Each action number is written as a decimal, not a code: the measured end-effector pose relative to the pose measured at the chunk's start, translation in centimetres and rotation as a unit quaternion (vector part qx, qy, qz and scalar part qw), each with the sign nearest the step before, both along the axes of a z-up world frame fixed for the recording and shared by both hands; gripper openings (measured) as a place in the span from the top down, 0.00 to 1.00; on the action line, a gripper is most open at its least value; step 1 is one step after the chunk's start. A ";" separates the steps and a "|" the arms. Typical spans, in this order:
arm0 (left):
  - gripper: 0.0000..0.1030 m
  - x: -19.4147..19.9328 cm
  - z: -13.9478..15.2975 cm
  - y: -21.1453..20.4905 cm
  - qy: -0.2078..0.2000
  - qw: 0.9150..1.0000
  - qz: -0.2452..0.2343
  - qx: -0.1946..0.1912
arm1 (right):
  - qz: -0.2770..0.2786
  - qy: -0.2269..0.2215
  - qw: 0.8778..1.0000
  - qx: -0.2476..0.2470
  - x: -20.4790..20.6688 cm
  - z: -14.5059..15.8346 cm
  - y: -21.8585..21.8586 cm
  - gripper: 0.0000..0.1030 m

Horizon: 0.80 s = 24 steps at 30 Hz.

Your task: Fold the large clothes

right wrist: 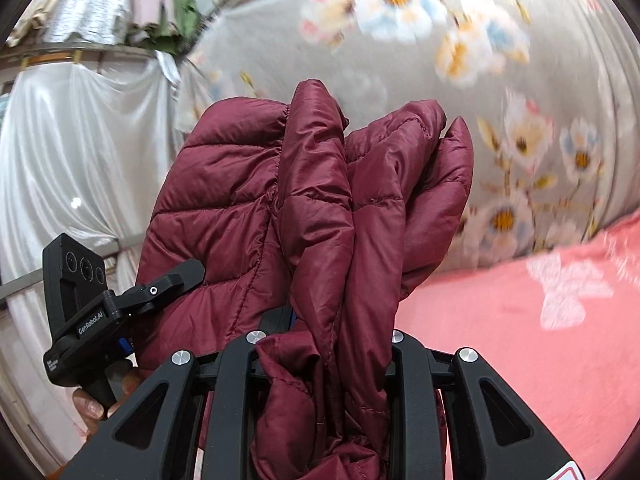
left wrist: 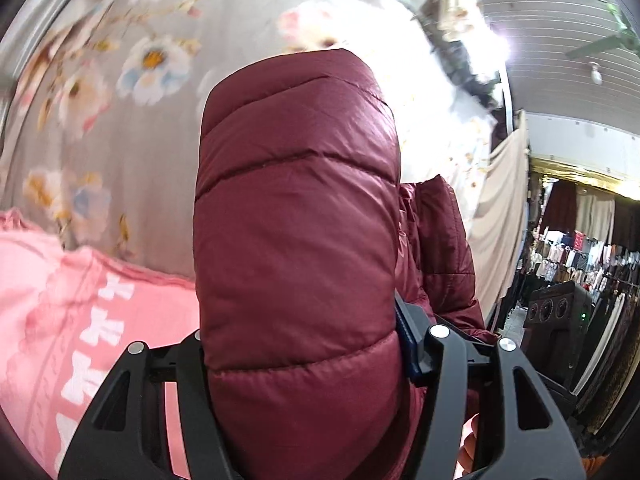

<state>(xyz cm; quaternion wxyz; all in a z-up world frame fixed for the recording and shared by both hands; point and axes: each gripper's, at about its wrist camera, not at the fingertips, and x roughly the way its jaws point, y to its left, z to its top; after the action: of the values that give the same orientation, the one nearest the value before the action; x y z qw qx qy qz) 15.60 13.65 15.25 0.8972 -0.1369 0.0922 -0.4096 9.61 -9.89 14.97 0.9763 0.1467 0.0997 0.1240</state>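
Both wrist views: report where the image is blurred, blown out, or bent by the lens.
Left wrist view: the maroon puffer jacket is sharp; the floral sheet is motion-smeared; white glare burns out the upper middle; ceiling lines curve at the rim. Right wrist view: jacket folds are crisp, the flowers and pink blanket are smeared, dark fisheye corners.

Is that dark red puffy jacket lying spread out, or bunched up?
Bunched up: the jacket rises in gathered folds between both grippers, lifted off the pink bedding.

- A bed covered by a grey cotton sheet printed with white-and-yellow flowers [right wrist: 540, 92].
- A pink blanket with white bow patterns [right wrist: 520, 320] lies on that sheet, nearer the cameras.
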 end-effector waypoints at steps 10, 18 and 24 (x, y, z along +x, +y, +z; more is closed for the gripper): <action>0.45 9.3 -10.2 -1.1 0.136 0.990 0.010 0.024 | -0.011 0.128 0.991 0.029 7.8 -10.1 -2.0 0.78; 0.45 12.7 -17.4 -2.2 0.211 0.976 0.019 0.049 | -0.020 0.195 0.980 0.026 11.0 -16.5 -2.8 0.78; 0.45 13.6 -20.4 -2.1 0.234 0.970 0.028 0.058 | -0.021 0.212 0.976 0.032 11.8 -19.0 -3.2 0.78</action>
<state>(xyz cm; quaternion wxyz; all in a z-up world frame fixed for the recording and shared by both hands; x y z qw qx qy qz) 29.17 11.57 -5.20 0.8683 -0.1793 0.3194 -0.3345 21.40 -13.08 -4.05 0.9301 0.2031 0.2975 0.0722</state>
